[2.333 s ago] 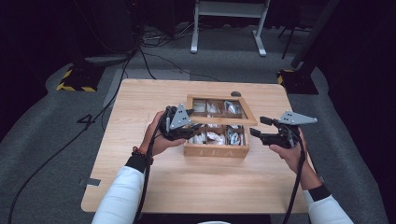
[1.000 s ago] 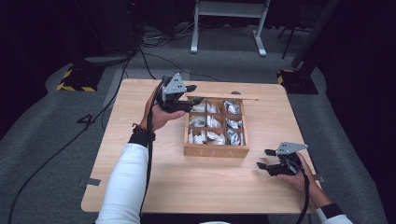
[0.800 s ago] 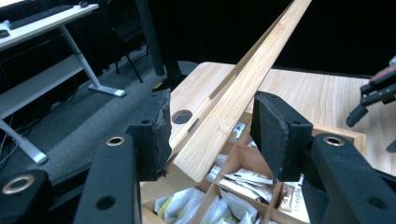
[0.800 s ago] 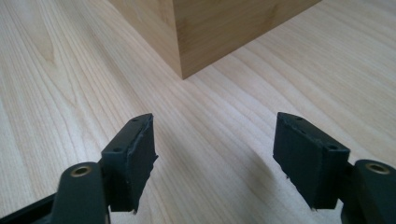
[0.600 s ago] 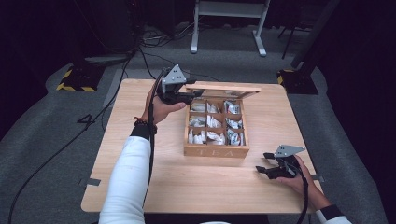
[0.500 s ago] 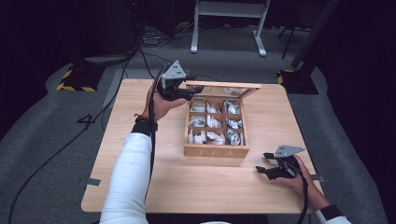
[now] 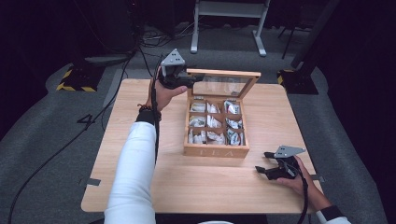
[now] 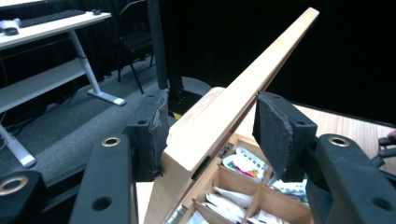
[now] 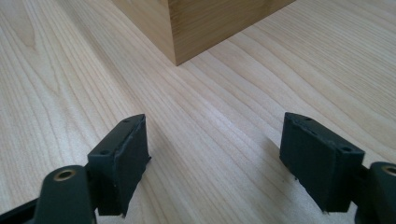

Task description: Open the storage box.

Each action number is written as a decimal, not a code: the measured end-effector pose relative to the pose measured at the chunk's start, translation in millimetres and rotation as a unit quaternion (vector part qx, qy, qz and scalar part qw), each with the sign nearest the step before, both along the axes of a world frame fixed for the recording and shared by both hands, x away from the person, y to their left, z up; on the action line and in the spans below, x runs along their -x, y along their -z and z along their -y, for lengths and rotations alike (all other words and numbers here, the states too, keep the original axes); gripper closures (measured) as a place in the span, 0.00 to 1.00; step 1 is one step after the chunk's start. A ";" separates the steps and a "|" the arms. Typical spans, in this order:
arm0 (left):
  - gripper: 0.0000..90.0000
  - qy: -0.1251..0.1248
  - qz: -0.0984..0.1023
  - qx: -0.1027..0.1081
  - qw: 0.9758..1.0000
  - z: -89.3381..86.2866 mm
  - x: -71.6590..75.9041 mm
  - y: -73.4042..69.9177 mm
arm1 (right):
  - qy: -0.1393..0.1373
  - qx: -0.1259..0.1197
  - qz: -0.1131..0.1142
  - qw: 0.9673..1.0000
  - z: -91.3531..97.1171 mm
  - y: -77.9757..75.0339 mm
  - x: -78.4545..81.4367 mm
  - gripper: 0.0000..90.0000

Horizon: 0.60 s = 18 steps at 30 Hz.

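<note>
Your left claw had been easing open around the box lid, apparently barely touching; your right claw gaped empty above the table.

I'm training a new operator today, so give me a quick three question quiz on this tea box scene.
1. True or false: the lid of the tea box is raised.
2. Which gripper is at the lid's corner: A left, B right?
3. What sits between the right gripper's jaws?

Key:
1. True; it stands up at the back.
2. A; the lid's wooden edge runs between its jaws.
3. Nothing; they stand open over the bare table, near the box's front corner.
</note>
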State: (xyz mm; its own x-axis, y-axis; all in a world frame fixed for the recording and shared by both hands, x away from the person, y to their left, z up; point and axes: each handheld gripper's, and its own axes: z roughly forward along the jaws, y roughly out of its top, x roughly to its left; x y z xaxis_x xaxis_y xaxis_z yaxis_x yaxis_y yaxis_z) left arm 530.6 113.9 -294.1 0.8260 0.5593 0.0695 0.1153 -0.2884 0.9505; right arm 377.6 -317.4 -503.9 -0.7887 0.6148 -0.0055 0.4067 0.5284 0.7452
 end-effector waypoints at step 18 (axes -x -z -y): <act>0.49 -0.027 0.003 0.023 0.999 2.7 -29.9 -3.9 | 0.001 0.001 0.000 1.000 0.1 0.0 0.2 0.25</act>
